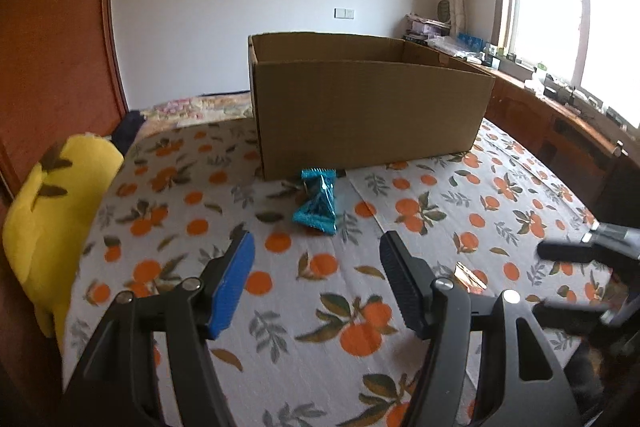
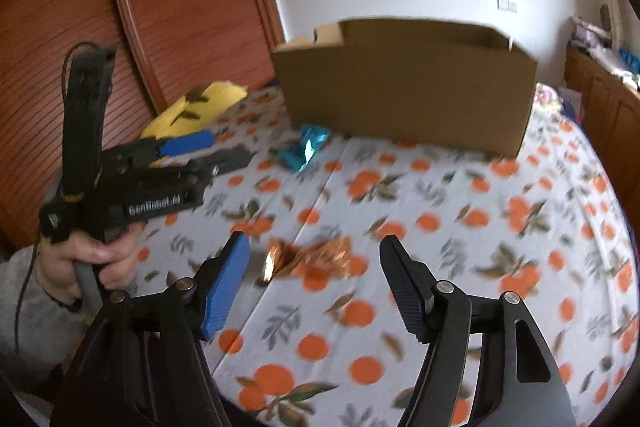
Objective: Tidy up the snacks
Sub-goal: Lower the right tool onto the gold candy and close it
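A teal snack packet (image 1: 318, 203) lies on the orange-print bedsheet (image 1: 400, 307) just in front of an open cardboard box (image 1: 360, 115). My left gripper (image 1: 317, 247) hovers open just short of the packet, with nothing between its fingers. In the right wrist view a crinkly gold snack packet (image 2: 316, 259) lies on the sheet (image 2: 440, 267). My right gripper (image 2: 315, 245) stands open over it, and its pads are clear of the packet. That view also shows the box (image 2: 400, 99), the teal packet (image 2: 304, 147) and the left gripper (image 2: 208, 151) held in a hand (image 2: 92, 259).
A yellow cushion (image 1: 56, 195) lies at the bed's left edge beside a wooden panel (image 1: 52, 47). A wooden counter (image 1: 560, 115) with clutter runs under the window on the right. The gold packet (image 1: 470, 277) and the right gripper (image 1: 560, 275) show at the right of the left wrist view.
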